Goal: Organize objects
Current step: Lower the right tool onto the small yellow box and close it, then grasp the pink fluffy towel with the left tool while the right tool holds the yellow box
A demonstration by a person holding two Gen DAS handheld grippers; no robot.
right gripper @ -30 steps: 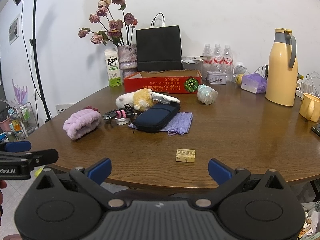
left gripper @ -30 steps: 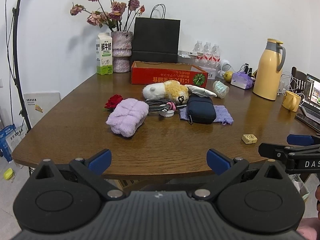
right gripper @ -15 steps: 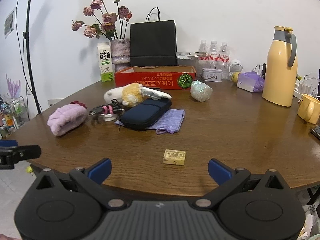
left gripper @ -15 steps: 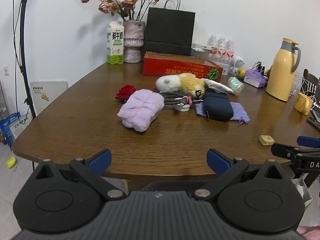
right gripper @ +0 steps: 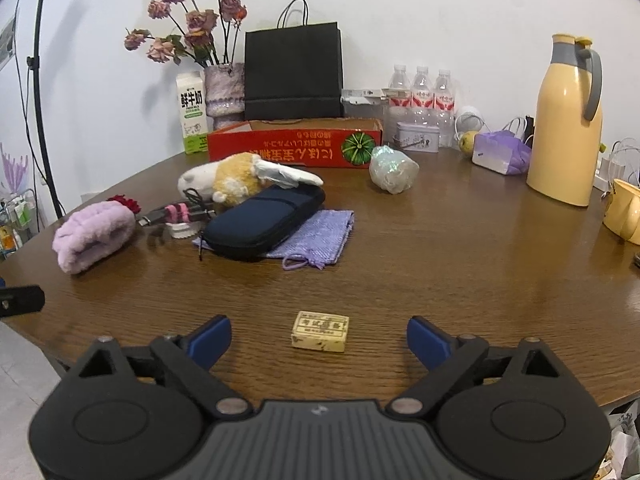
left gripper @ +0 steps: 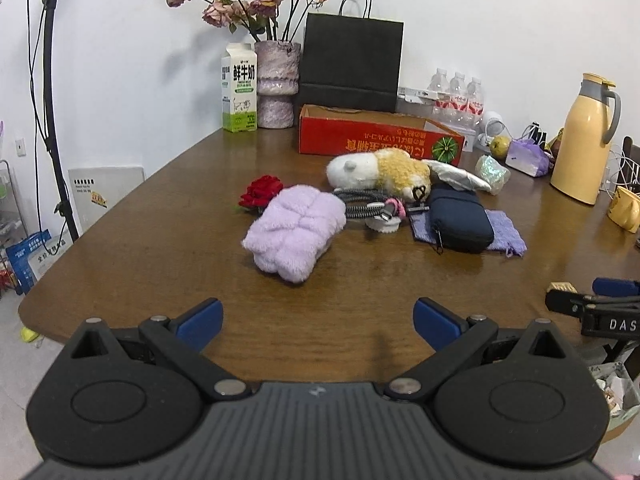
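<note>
Your right gripper (right gripper: pixel 319 336) jaws wide, just been narrowing, small cream rectangular block (right gripper: pixel 320 331) between, untouched; left gripper (left gripper: pixel 318 318) wide, empty; open red cardboard box (left gripper: pixel 380 140) contents hidden

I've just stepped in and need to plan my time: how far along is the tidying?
Nothing looks done: the red box shows nothing inside, though its floor is hidden. In hand: nothing; the right gripper, jaws just closing slightly, frames the small yellow block; the left gripper is open. Left: lilac towel, plush toy, navy pouch.

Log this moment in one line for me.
left tongs: open, empty | right tongs: open, just been closing, small yellow block between tips, untouched | lilac towel: on table
</note>
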